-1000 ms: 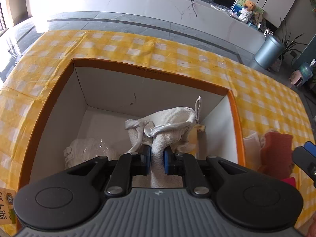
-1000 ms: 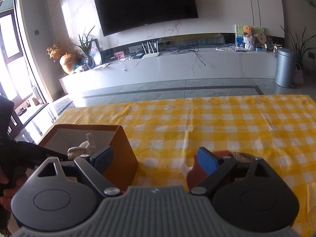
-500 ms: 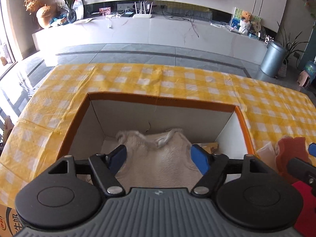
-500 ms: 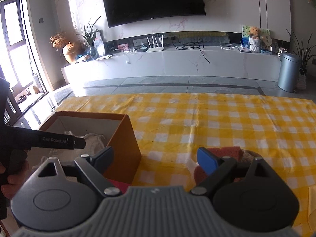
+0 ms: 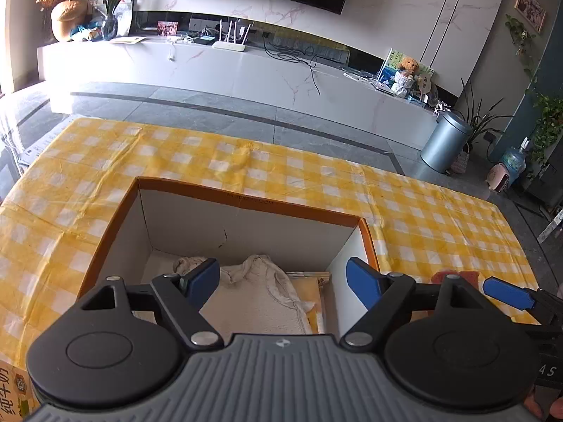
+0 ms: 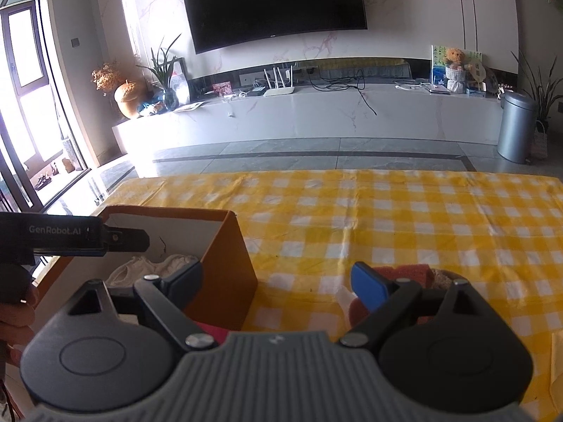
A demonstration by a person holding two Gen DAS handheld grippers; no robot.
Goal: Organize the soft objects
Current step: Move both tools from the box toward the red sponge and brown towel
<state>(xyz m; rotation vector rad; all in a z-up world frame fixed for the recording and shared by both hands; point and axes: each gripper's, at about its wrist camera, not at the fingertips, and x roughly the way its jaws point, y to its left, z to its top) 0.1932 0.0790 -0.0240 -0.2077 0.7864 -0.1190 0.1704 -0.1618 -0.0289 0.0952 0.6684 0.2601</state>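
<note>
Jaws of the left gripper (image 5: 283, 283) are opening over the box (image 5: 246, 198) – the white towel (image 5: 260, 306) lies loose inside. Right gripper (image 6: 278, 283), spread empty, must next close on the red soft toy (image 6: 404, 274) beside the box.

Left hand-held gripper (image 5: 283, 279), pitched downward, its jaws opening with nothing pressed between the blue pads (image 5: 202, 281). Right hand-held gripper (image 6: 278, 283), likewise tilted down, jaws spread wide and empty. A hand (image 6: 16, 313) grips the left tool's handle.
</note>
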